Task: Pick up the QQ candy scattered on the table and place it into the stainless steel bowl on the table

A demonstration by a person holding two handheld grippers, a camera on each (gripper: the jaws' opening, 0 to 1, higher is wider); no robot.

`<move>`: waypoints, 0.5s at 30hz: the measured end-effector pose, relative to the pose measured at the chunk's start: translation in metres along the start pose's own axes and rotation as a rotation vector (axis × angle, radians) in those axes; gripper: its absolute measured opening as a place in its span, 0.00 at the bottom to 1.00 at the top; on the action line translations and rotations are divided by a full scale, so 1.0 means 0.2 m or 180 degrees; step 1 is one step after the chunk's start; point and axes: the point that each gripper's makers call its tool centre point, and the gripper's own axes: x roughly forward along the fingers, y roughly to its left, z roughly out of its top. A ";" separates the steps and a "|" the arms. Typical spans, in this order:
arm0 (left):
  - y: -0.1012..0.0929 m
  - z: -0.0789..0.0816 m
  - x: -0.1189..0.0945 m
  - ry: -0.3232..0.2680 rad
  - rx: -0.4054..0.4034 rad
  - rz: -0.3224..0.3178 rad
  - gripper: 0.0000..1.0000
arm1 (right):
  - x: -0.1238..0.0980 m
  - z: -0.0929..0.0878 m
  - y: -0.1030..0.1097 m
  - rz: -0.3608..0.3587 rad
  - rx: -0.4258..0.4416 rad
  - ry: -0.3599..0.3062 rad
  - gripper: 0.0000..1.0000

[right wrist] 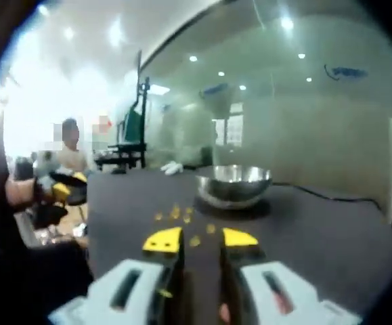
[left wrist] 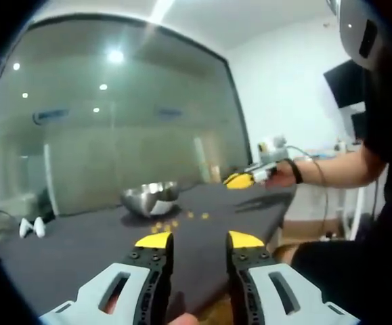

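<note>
Where the dark table point(left wrist: 80, 250) runs out from the glass wall point(left wrist: 114, 122), the QQ candy point(left wrist: 175, 222) lies as a loose scatter of small yellow pieces on the cloth, just in front of the stainless steel bowl point(left wrist: 149, 198), which stands upright toward the wall side with bare tabletop all round it. In the right gripper view the same candy point(right wrist: 182, 215) sits between the bowl point(right wrist: 234, 184) and the right gripper point(right wrist: 200, 240), whose yellow-tipped jaws stand parted with nothing between them, low over the table point(right wrist: 331, 237). The left gripper point(left wrist: 200, 241) hangs near the table's near edge, its jaws likewise apart and empty, with open cloth between it and the candy. Seen from the left gripper view, the right gripper point(left wrist: 246, 179) hovers at the far corner of the table, held in a person's hand point(left wrist: 281, 173). A dark cable point(right wrist: 331, 195) trails across the tabletop beside the bowl.
</note>
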 end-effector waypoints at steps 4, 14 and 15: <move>-0.02 0.01 0.01 0.0010 0.0028 -0.0029 0.33 | -0.03 -0.06 0.02 -0.0026 -0.0074 0.0132 0.23; -0.03 0.00 0.01 0.0033 0.0068 -0.0011 0.32 | 0.03 -0.08 0.04 0.0001 -0.0096 0.0135 0.22; -0.03 0.00 0.00 0.0032 0.0073 -0.0013 0.32 | 0.05 -0.09 0.04 0.0012 -0.0106 0.0170 0.22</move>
